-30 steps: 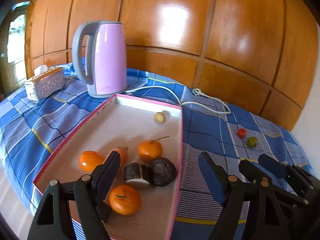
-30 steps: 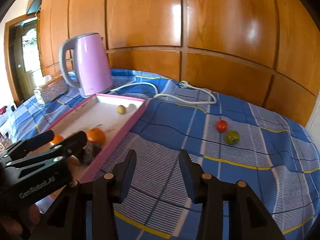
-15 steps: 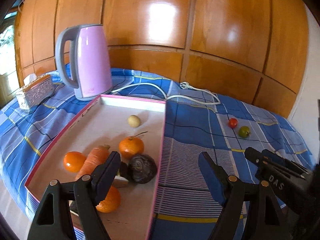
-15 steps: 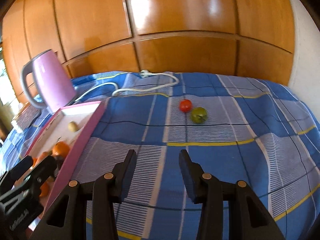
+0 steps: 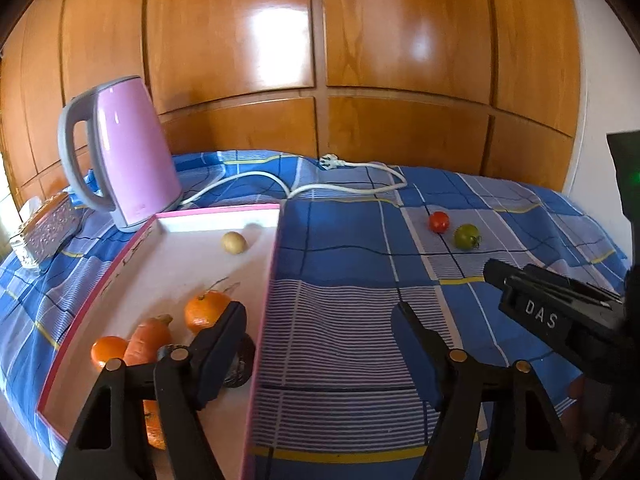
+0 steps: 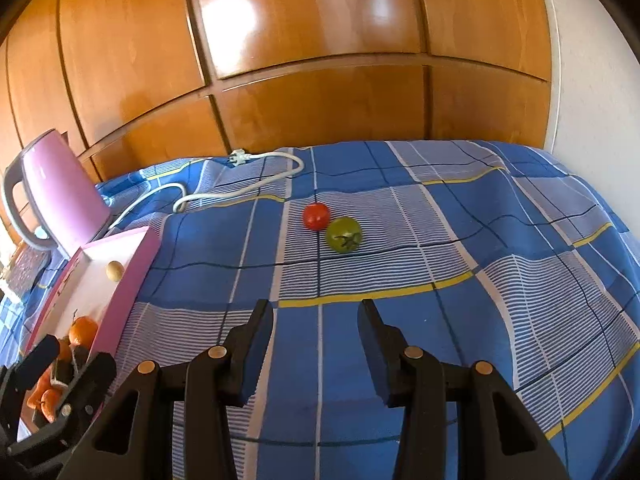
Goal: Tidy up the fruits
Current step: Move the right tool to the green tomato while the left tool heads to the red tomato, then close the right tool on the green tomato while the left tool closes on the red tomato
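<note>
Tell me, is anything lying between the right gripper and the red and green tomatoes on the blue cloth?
Nothing visible does. Only bare checked cloth lies between the right gripper, whose jaws stand apart and hold nothing, and the red tomato and green tomato. The white cord lies beyond them, near the wall.

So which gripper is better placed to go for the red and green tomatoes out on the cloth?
The right gripper, probably. It is empty and points almost straight at the red tomato and green tomato. The left gripper, its jaws closing on nothing, straddles the tray's edge, with the tomatoes off to its right.
</note>
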A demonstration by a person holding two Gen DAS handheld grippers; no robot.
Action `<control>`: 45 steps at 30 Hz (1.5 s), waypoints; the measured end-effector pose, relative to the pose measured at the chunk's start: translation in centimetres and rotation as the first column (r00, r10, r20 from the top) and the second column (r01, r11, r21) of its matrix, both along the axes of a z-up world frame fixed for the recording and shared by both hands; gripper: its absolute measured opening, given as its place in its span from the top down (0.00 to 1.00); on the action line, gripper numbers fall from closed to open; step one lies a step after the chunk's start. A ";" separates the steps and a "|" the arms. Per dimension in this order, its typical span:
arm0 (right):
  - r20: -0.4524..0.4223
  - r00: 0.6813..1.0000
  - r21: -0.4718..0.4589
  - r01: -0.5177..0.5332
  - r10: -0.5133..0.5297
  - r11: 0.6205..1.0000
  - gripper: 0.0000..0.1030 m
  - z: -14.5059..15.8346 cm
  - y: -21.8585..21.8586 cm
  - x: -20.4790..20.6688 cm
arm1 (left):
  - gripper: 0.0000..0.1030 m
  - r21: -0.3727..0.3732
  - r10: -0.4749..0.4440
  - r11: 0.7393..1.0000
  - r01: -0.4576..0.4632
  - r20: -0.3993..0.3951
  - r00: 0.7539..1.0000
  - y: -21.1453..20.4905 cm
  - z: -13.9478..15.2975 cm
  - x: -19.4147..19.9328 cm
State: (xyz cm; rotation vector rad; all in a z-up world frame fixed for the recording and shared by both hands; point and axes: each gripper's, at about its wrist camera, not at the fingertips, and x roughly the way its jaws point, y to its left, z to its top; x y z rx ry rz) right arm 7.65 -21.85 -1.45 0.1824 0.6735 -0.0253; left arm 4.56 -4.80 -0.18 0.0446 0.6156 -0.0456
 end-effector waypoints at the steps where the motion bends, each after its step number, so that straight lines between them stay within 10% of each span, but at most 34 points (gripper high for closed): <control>1: 0.000 1.000 0.002 0.004 -0.004 1.000 0.57 0.0 -0.1 0.1 | 0.27 0.001 -0.002 1.000 0.002 -0.001 1.000 -0.1 -0.1 0.1; 21: -0.023 0.999 0.120 0.039 -0.037 0.992 0.57 -0.6 -2.4 2.5 | 0.58 -0.065 -0.087 0.995 0.081 -0.097 0.991 -2.6 -1.4 4.5; 45: -0.106 0.994 0.079 0.021 -0.013 0.997 0.68 -2.9 -4.0 11.1 | 0.67 -0.144 -0.157 0.981 0.134 -0.169 0.973 -5.9 -2.5 12.9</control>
